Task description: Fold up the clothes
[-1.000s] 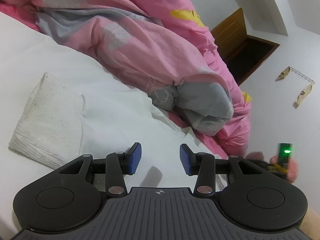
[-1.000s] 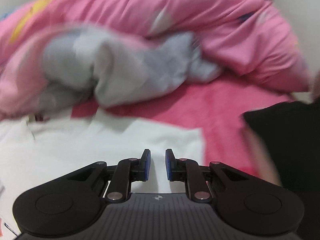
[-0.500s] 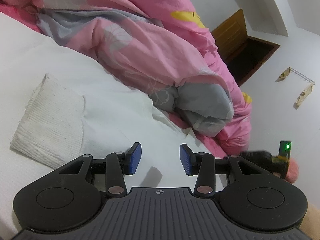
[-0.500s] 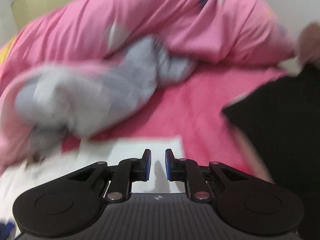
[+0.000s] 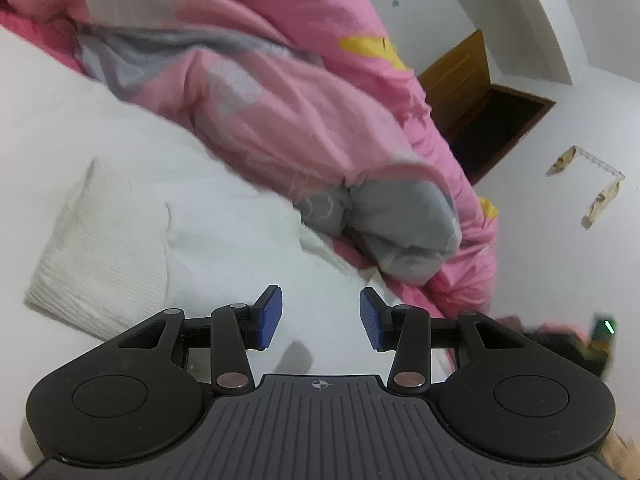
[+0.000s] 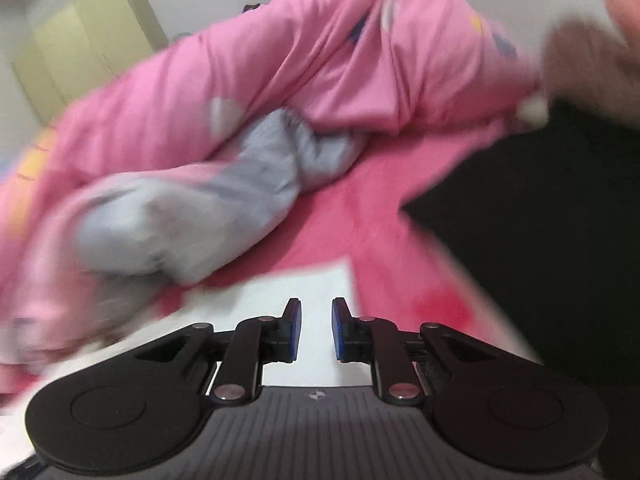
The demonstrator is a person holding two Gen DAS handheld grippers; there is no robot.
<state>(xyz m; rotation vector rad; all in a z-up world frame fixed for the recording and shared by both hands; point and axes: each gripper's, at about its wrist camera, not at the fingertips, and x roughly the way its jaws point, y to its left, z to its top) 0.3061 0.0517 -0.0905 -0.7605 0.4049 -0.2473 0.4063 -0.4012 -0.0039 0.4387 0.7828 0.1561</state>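
Note:
A white garment (image 5: 208,208) lies spread on the bed, its ribbed edge (image 5: 100,256) to the left. My left gripper (image 5: 320,316) hovers low over it, jaws open and nothing between the blue pads. In the blurred right wrist view, a corner of the white garment (image 6: 312,284) lies under my right gripper (image 6: 316,328). Its pads stand a narrow gap apart with only the cloth below showing through. A black garment (image 6: 540,248) lies on the red sheet to the right.
A bunched pink and grey duvet (image 5: 280,92) runs along the far side of the bed and fills the back of the right wrist view (image 6: 248,120). White walls, a wooden door (image 5: 460,80) and a pale cabinet (image 6: 92,40) lie beyond.
The right wrist view has rolled and swung, so the duvet now slants and the white corner sits under the pads. The left gripper has stayed put over the white garment.

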